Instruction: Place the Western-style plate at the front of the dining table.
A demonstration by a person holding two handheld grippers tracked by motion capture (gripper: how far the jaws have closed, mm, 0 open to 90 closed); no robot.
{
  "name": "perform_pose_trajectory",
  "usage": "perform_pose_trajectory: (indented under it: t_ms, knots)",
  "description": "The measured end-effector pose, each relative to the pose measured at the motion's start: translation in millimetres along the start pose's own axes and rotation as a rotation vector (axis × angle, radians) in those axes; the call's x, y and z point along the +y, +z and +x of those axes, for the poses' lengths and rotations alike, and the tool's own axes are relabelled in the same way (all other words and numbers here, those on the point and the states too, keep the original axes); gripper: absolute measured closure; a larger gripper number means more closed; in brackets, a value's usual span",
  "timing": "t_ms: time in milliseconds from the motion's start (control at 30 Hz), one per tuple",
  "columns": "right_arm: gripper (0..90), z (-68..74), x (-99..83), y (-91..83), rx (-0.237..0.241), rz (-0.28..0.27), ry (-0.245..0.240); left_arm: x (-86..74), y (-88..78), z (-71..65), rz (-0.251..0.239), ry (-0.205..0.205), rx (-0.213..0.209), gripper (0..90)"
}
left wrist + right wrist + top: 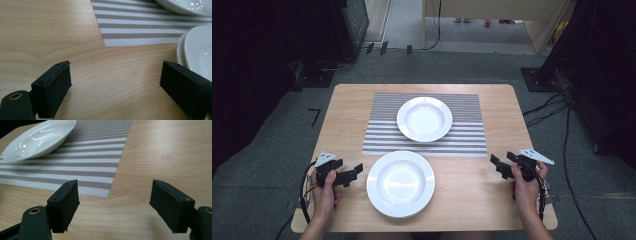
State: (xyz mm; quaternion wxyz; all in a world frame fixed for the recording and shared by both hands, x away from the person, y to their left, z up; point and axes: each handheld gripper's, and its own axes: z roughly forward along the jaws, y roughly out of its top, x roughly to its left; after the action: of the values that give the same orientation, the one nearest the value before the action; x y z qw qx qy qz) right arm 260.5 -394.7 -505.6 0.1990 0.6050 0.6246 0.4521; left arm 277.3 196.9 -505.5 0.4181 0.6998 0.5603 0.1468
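Near plate [400, 183], white and empty, sits on bare table [472, 190] between my two grippers. My left gripper [354, 173] hovers just beside its left rim, jaws released wide; my right gripper [500, 165] waits well apart, also released. Next, I judge, I approach the rim. Far plate [424, 119], also empty, rests on the striped placemat [467, 135].

Both claws are matte black, the left claw [354, 172] and right claw [498, 163] each topped by a grey three-cornered plate. Black cables trail off them. Brass-ringed holes sit at the jaw bases, small screws on the blocky pads.
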Motion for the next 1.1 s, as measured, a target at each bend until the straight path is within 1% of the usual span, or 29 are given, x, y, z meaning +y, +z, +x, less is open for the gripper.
perform_pose_trajectory:
  t_ms: [167, 233, 333, 500, 567, 600, 700, 767, 867, 1000, 1067, 1100]
  knots:
    - [23.5, -7.0, -7.6, -11.4, -0.019, 0.005, 0.013, -7.5, -7.8, 3.3, 0.009, 0.008, 0.017, 10.0]
    - [23.5, -9.6, -11.3, -15.3, -0.027, 0.010, 0.006, -11.2, -11.0, 4.5, 0.016, 0.021, 0.029, 10.0]
    - [23.4, -12.7, -16.7, -22.2, -0.040, 0.020, 0.006, -16.8, -16.0, 7.1, 0.021, 0.022, 0.035, 10.0]
    - [23.2, -19.1, -23.7, -34.5, -0.054, 0.018, 0.010, -24.6, -25.3, 11.7, 0.031, 0.012, 0.066, 10.0]
    - [22.6, -21.2, -26.5, -39.0, -0.057, 0.023, 0.016, -29.9, -31.2, 14.1, 0.038, 0.010, 0.081, 10.0]
    - [22.6, -21.2, -26.5, -39.0, -0.057, 0.023, 0.016, -29.9, -31.2, 14.1, 0.038, 0.010, 0.081, 10.0]
    - [21.4, -25.9, -33.0, -48.4, -0.074, 0.038, 0.017, -34.2, -37.0, 16.0, 0.037, 0.007, 0.100, 10.0]
    - [21.1, -27.7, -36.3, -53.0, -0.093, 0.046, 0.007, -37.1, -40.4, 16.9, 0.038, 0.001, 0.103, 10.0]
    - [20.5, -28.7, -41.9, -58.3, -0.124, 0.068, -0.013, -40.1, -42.9, 15.6, 0.039, 0.010, 0.118, 10.0]
    - [19.5, -26.5, -49.7, -63.1, -0.164, 0.102, -0.043, -42.3, -41.3, 10.0, 0.046, 0.045, 0.150, 10.0]
    - [19.0, -25.6, -52.8, -63.8, -0.180, 0.123, -0.052, -43.1, -40.4, 7.8, 0.044, 0.053, 0.152, 10.0]
    - [19.0, -24.8, -54.4, -63.9, -0.190, 0.122, -0.064, -43.7, -40.4, 7.4, 0.043, 0.059, 0.152, 10.0]
